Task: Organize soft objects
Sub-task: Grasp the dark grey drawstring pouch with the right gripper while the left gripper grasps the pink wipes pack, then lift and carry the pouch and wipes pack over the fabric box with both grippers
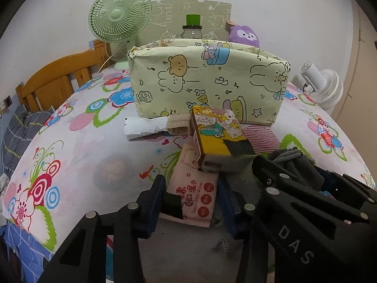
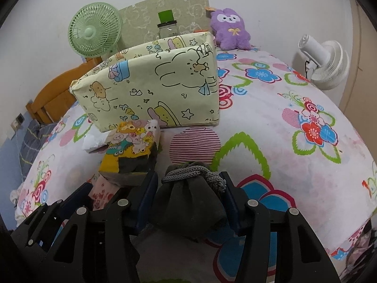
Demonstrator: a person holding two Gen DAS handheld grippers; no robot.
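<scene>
A pale yellow cartoon-print storage box (image 1: 207, 80) stands open-topped on the flowered bed; it also shows in the right wrist view (image 2: 150, 87). In front of it lie a yellow cartoon tissue pack (image 1: 219, 136) and a white packet (image 1: 143, 127). My left gripper (image 1: 190, 200) is shut on a pink wet-wipes pack (image 1: 193, 188). My right gripper (image 2: 188, 195) is shut on a dark grey drawstring pouch (image 2: 188, 198) with a grey cord, held just above the bed. The right gripper also shows at the right of the left wrist view (image 1: 306, 202).
A green fan (image 1: 120, 16) stands at the back left, a white fan (image 2: 322, 63) at the right edge. A purple plush (image 2: 229, 29) and a green-lidded jar (image 2: 167, 26) sit behind the box. A wooden headboard (image 1: 54, 80) borders the left.
</scene>
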